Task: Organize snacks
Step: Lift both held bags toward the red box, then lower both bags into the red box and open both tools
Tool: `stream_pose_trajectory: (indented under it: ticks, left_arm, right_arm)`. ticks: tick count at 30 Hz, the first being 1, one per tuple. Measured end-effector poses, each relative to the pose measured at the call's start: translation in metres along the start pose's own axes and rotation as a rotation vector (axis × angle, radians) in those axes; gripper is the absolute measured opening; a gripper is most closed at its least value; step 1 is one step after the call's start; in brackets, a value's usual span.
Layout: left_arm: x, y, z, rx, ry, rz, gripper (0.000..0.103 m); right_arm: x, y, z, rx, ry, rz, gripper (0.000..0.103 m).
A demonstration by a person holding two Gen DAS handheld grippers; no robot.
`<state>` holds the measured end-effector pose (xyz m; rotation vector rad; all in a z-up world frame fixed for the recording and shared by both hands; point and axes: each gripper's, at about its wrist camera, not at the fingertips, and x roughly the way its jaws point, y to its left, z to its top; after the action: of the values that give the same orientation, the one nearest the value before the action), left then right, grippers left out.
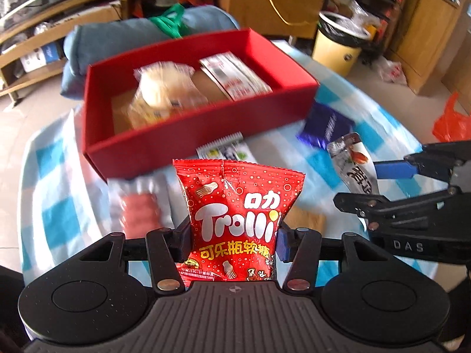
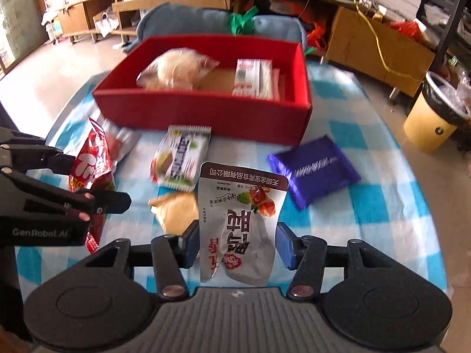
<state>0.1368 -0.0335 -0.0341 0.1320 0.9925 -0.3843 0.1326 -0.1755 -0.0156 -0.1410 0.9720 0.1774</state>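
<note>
My left gripper (image 1: 234,242) is shut on a red Trolli candy bag (image 1: 235,220) and holds it above the checked cloth, in front of the red box (image 1: 188,135). My right gripper (image 2: 237,245) is shut on a grey-white snack pouch (image 2: 240,223), also held above the cloth. The red box (image 2: 206,111) holds a pale bun pack (image 2: 179,67) and white sachets (image 2: 254,78). Each gripper shows in the other's view: the right gripper (image 1: 379,182) with its pouch (image 1: 353,161), the left gripper (image 2: 97,182) with the Trolli bag (image 2: 91,167).
On the blue-white checked cloth (image 2: 368,206) lie a purple pack (image 2: 313,170), a green-white pack (image 2: 181,157), a tan pack (image 2: 176,210) and a clear pack with red contents (image 1: 141,209). A blue cushion (image 1: 117,35) lies behind the box. A yellow bin (image 2: 432,123) stands at the right.
</note>
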Motion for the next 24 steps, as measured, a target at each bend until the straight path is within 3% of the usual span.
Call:
stream_pose_trajectory:
  ticks: [11,24]
  left_arm:
    - [0.002,0.007,0.046,-0.054,-0.100,0.068,0.060]
    - [0.019,0.024,0.095,-0.122,-0.158,0.134,0.060]
  right_arm:
    - [0.003,-0.010,0.043,-0.032,-0.105,-0.025,0.049]
    - [0.022,-0.025,0.099,-0.037,-0.182,-0.067,0.049]
